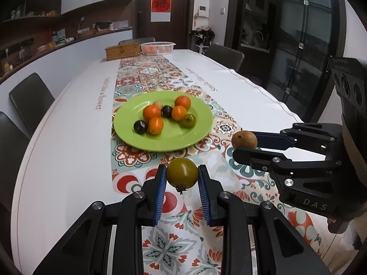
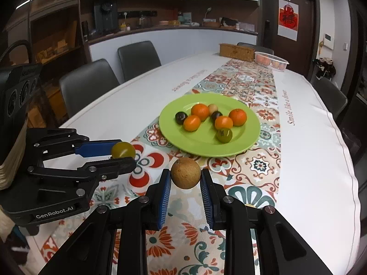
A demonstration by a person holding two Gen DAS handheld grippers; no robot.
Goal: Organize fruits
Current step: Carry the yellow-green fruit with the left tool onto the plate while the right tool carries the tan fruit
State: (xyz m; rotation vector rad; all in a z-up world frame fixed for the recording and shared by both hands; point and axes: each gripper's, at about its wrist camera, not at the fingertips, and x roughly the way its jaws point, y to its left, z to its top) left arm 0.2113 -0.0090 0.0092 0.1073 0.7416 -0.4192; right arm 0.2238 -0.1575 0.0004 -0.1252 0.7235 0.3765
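My left gripper [image 1: 182, 175] is shut on a green tomato [image 1: 182, 172] and holds it above the patterned runner, short of the green plate [image 1: 197, 135]. It also shows in the right wrist view [image 2: 123, 154] with the tomato [image 2: 122, 149]. My right gripper [image 2: 185, 176] is shut on a brown round fruit [image 2: 185, 173], also near the plate [image 2: 247, 142]; the left wrist view shows this gripper [image 1: 244, 146] and fruit [image 1: 244, 139]. The plate holds several oranges [image 1: 151, 112], two dark plums [image 1: 140, 127], a green tomato [image 1: 188, 120] and a pale fruit [image 2: 212, 108].
A long table with a white cloth [image 1: 68, 119] and patterned runner [image 1: 169, 247]. At its far end stand a wicker box [image 1: 122, 50] and a white basket [image 1: 157, 47] of fruit. Dark chairs [image 2: 87, 84] line both sides.
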